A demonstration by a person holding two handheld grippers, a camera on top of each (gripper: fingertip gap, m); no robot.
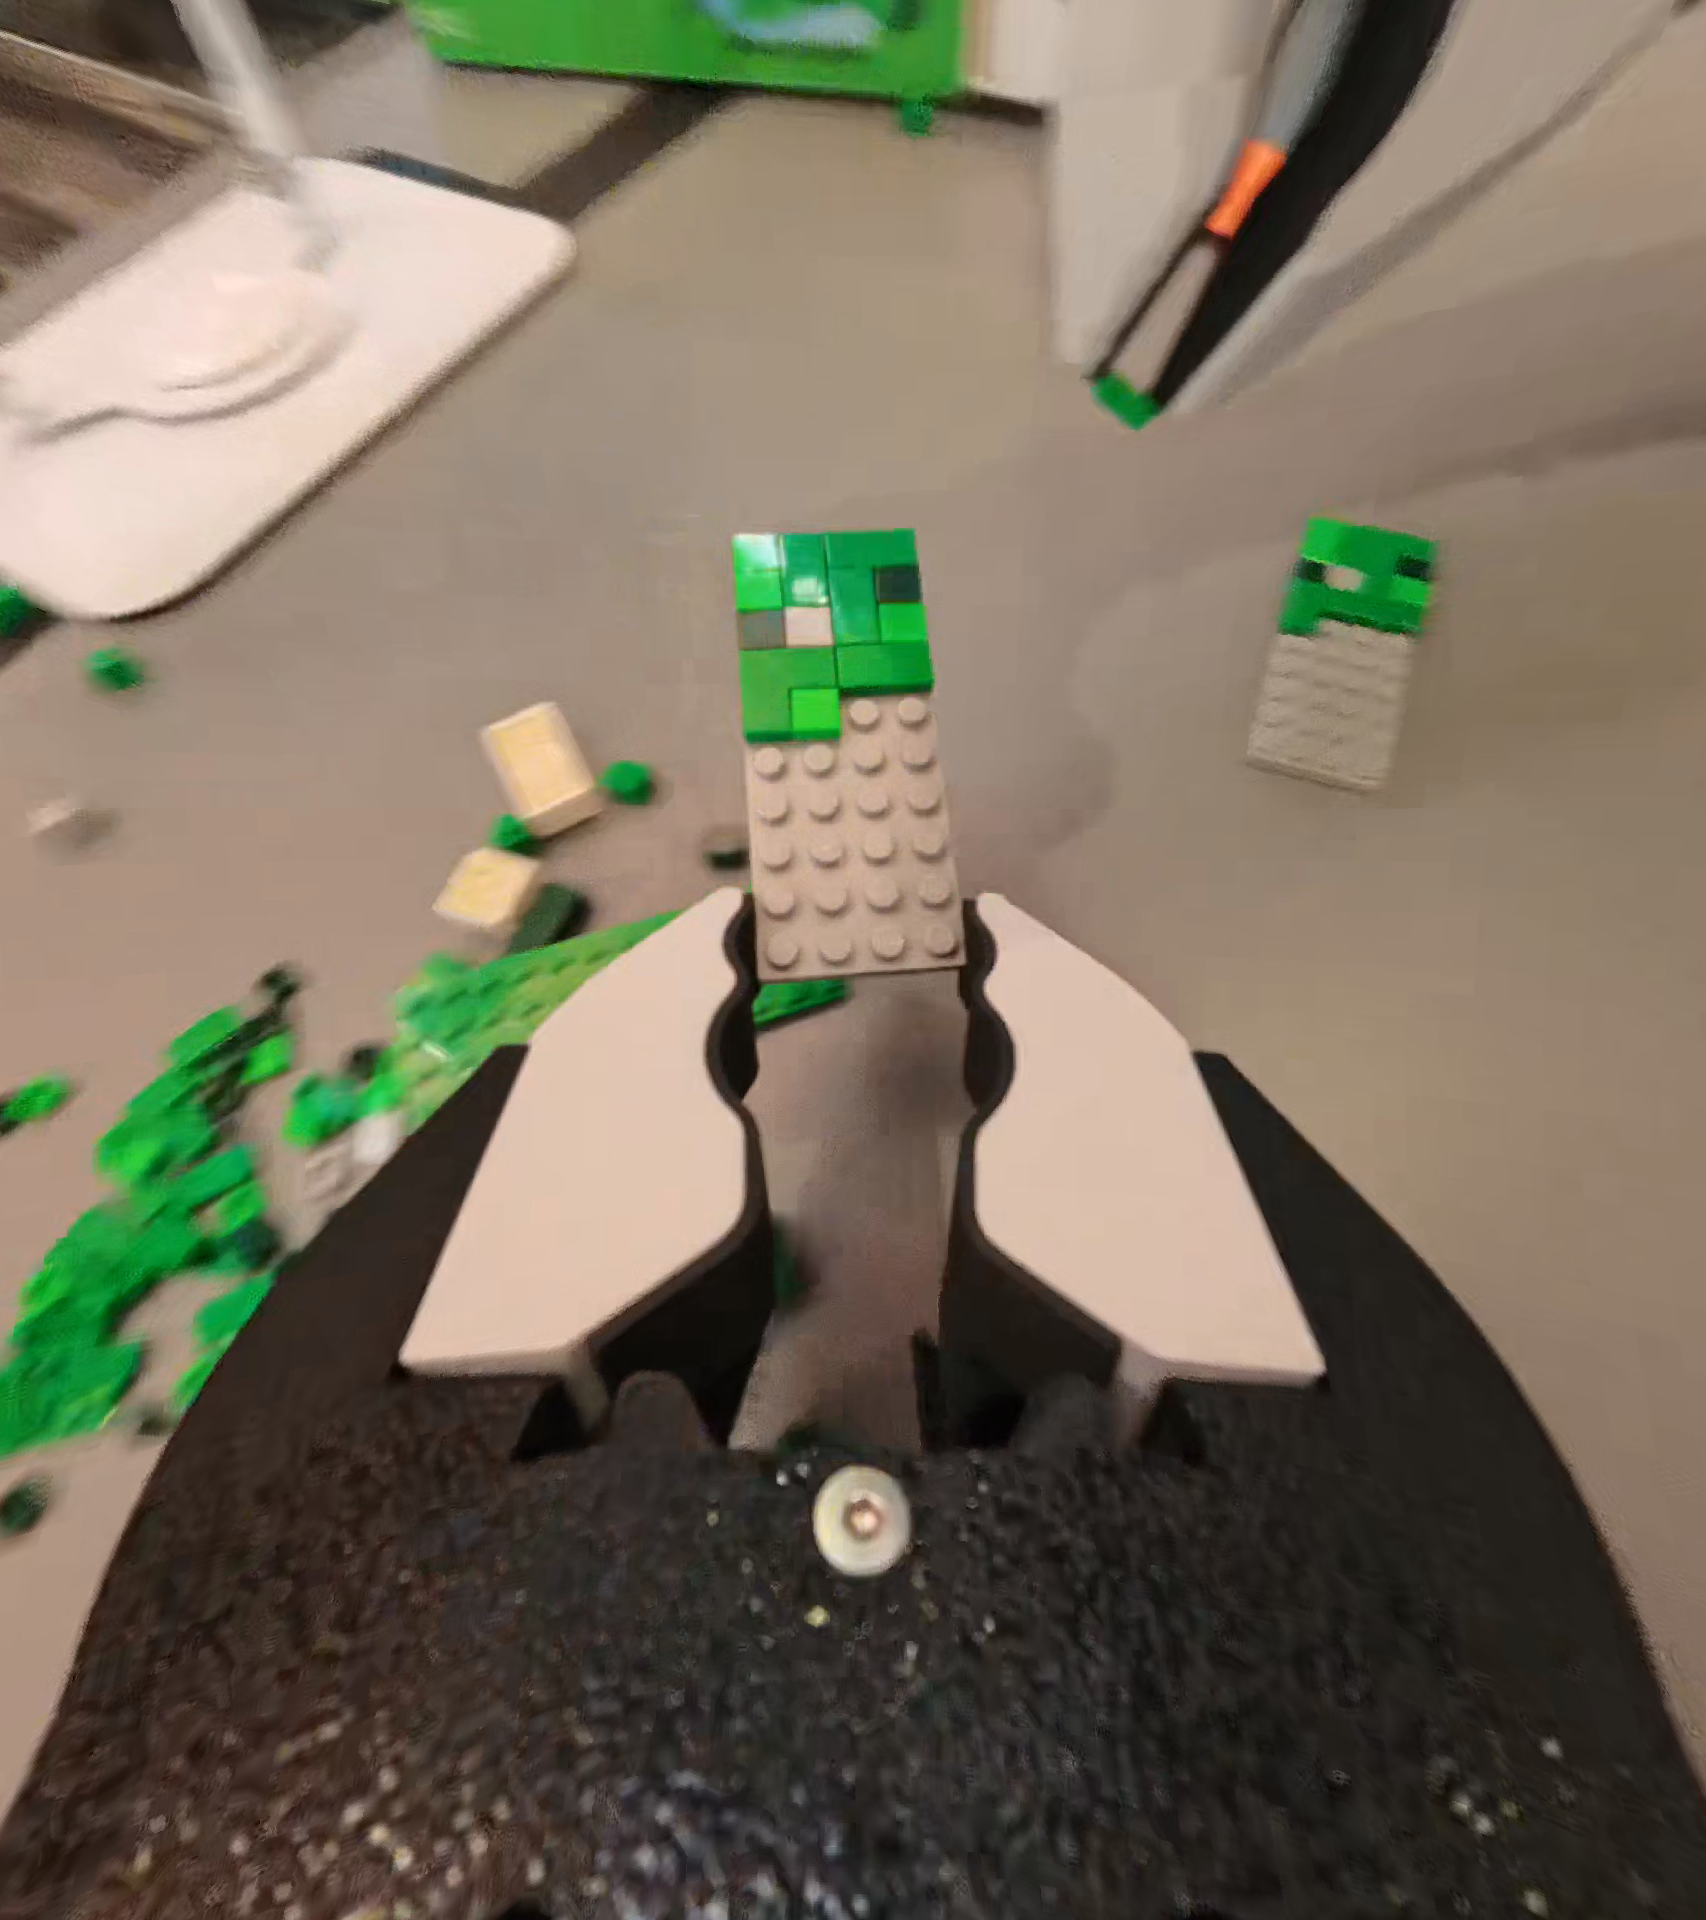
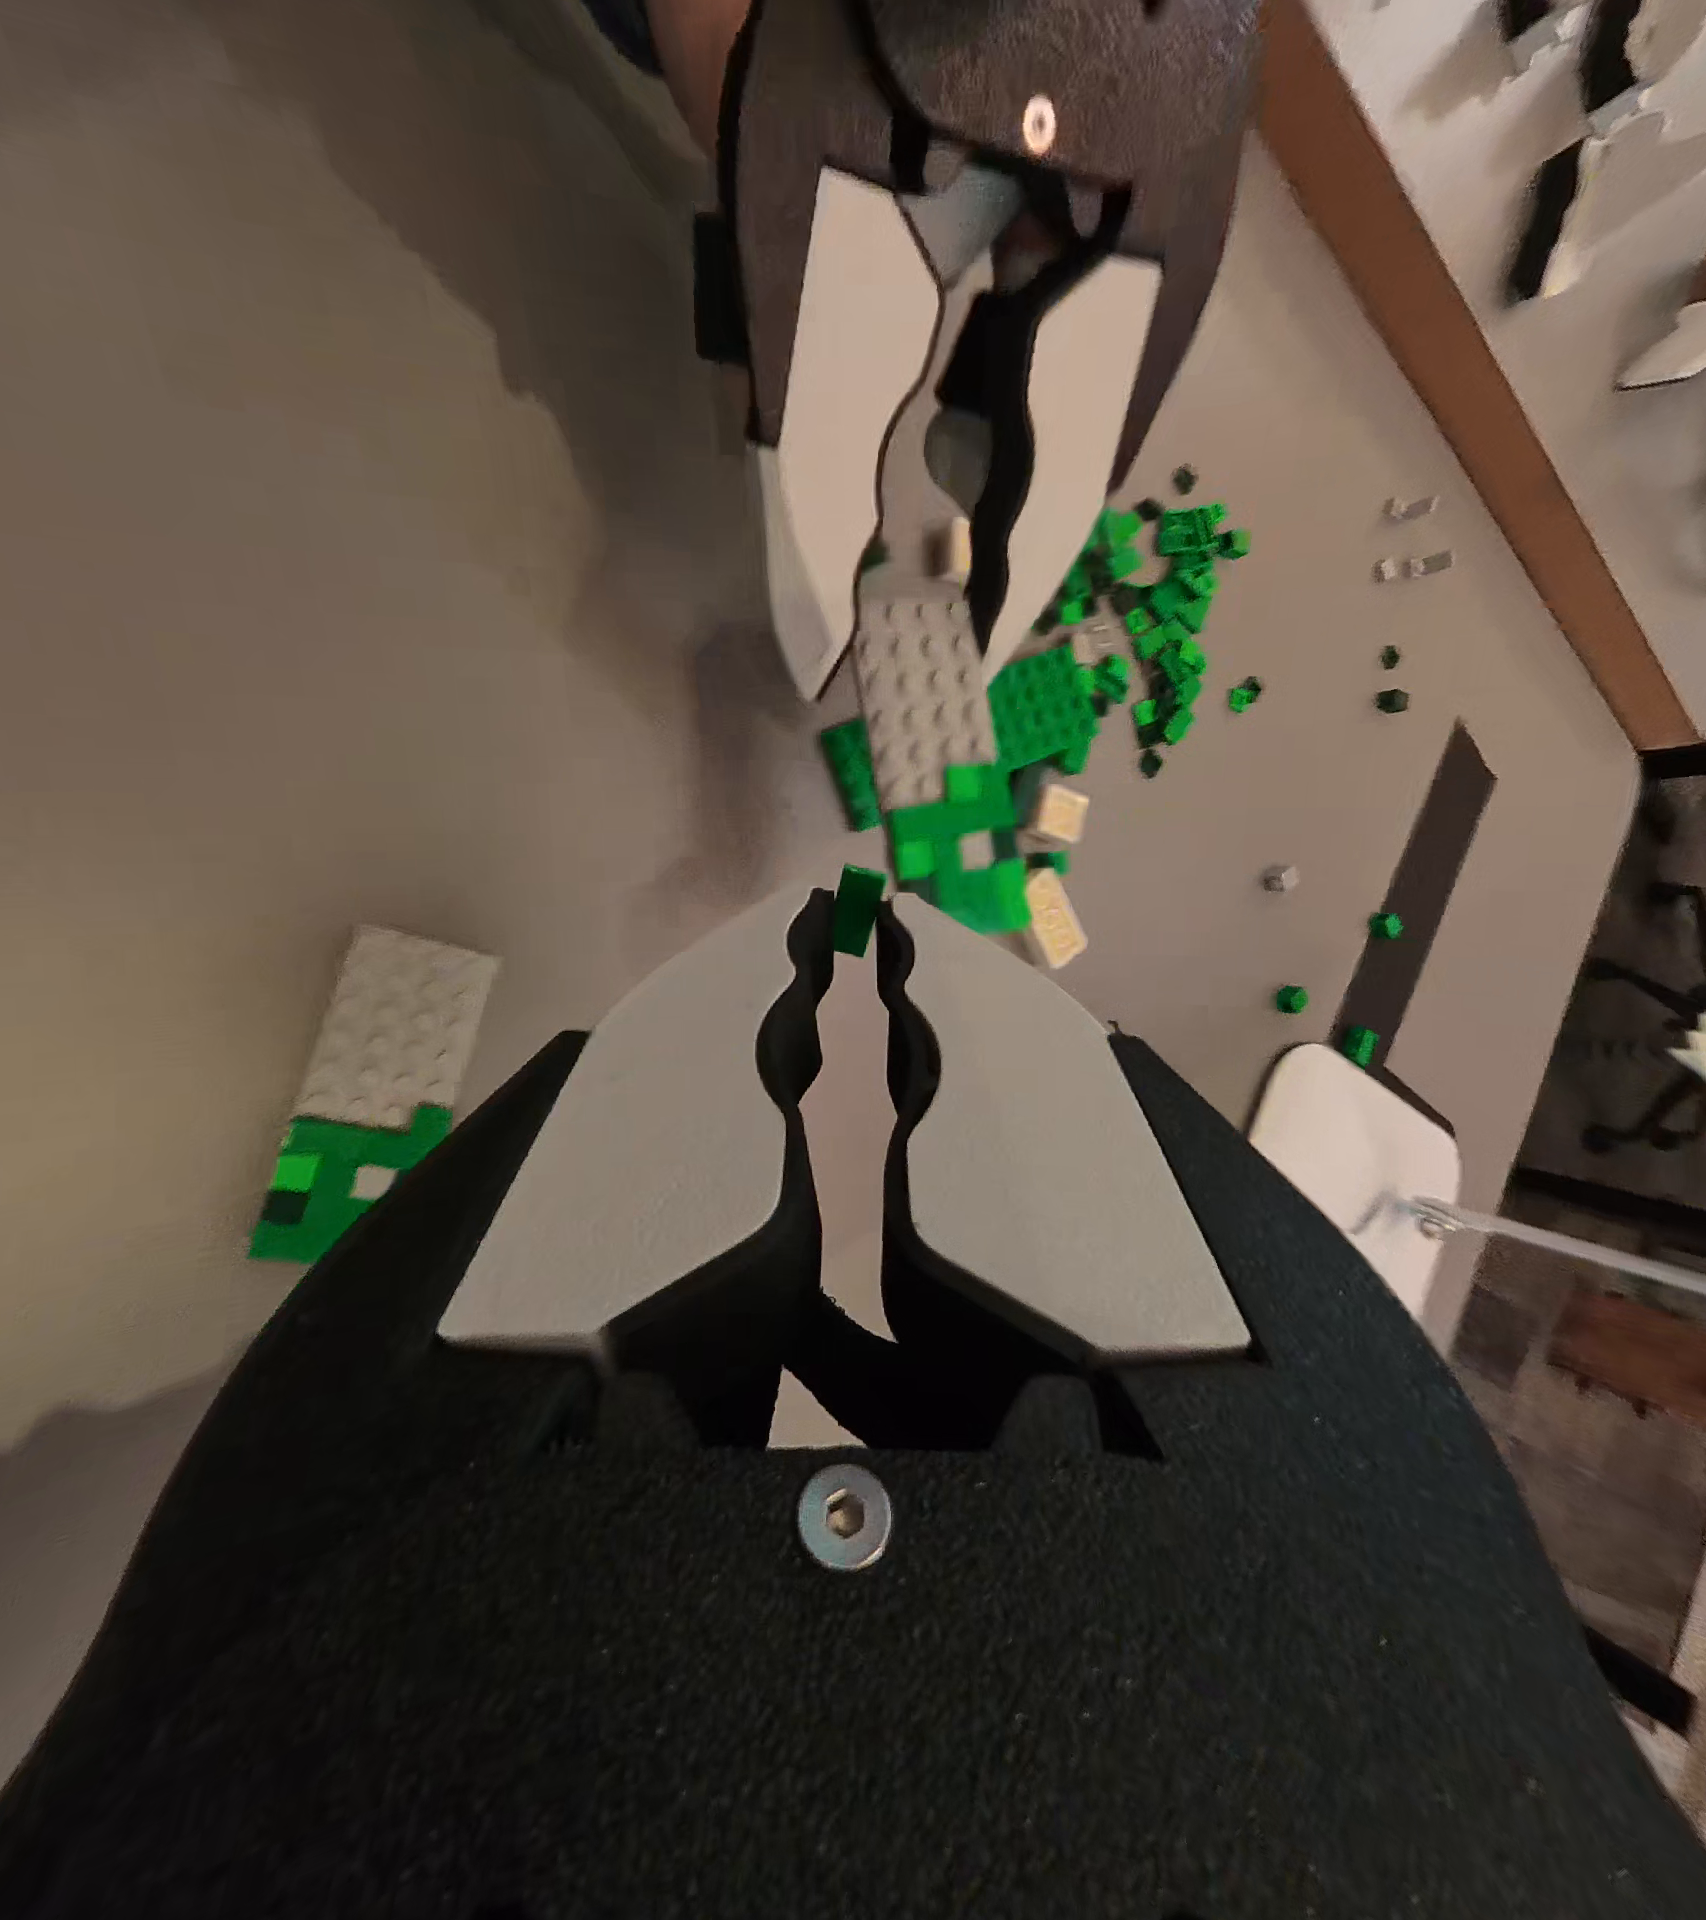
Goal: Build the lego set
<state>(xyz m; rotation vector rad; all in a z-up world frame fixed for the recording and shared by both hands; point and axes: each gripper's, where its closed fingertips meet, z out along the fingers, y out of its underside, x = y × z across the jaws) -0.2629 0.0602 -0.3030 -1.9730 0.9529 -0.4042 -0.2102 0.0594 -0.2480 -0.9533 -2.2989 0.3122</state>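
Grey tabletop (image 1: 1451, 1143): work surface, bearing every item listed below.

White flat stand base (image 1: 236, 353): one, far left in the left wrist view, with a clear upright rising from it.

Green box (image 1: 693, 42): one, at the table's far edge; contents cannot be told.

Left gripper (image 1: 859, 935): fingers clamped on the near short end of the held grey plate, which is lifted off the table.

Right gripper (image 2: 854, 914): fingertips pinching one small green tile (image 2: 857, 912), held just short of the held plate's tiled end.

Held grey plate (image 1: 854, 852): one studded plate, its far half covered with green tiles plus a few grey and dark ones; near half bare studs.

Second grey plate (image 1: 1337, 665): one, lying flat on the table well to the right, likewise tiled green at one end.

Green base plate (image 2: 1041, 701): one, flat, beneath the loose pile.

Tan bricks (image 1: 542, 769): two, near the pile.

Loose green pieces (image 1: 132, 1226): many, heaped left of the left gripper; blurred, count cannot be told.
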